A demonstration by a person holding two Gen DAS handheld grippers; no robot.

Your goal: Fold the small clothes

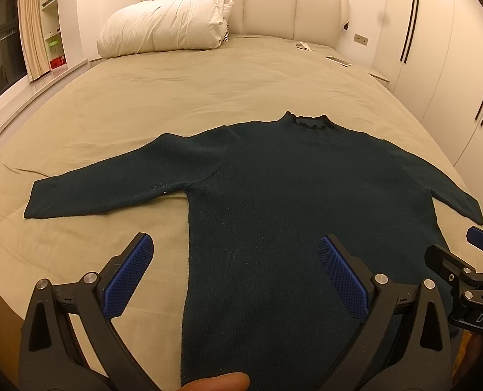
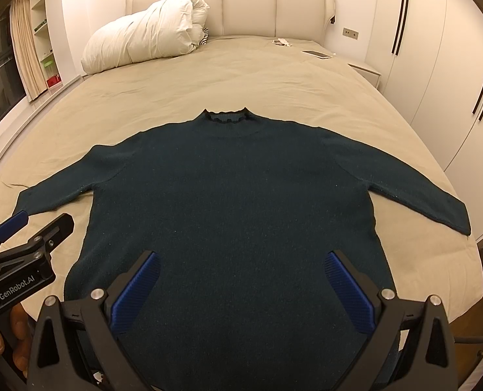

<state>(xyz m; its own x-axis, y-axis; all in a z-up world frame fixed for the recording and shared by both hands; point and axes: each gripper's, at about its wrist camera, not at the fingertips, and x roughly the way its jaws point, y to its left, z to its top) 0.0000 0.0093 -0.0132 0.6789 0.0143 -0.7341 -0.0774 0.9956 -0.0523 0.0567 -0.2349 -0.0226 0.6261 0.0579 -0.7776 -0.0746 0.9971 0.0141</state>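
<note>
A dark teal knit sweater (image 1: 290, 189) (image 2: 231, 195) lies flat on the bed, collar pointing away, both sleeves spread out sideways. My left gripper (image 1: 235, 247) hovers open above the sweater's lower left edge, one blue pad over the sheet and the other over the knit. My right gripper (image 2: 241, 264) is open above the lower middle of the sweater, nothing between its fingers. Each gripper shows at the edge of the other's view: the right gripper (image 1: 463, 247) and the left gripper (image 2: 42, 221). The hem is hidden below both views.
The beige bed sheet (image 1: 143, 104) runs to a padded headboard (image 2: 248, 3). A bundled white duvet (image 1: 166, 22) sits at the back left. A phone (image 2: 318, 54) and a small item (image 2: 282, 42) lie at the back right. Wardrobe doors (image 2: 437, 49) stand on the right.
</note>
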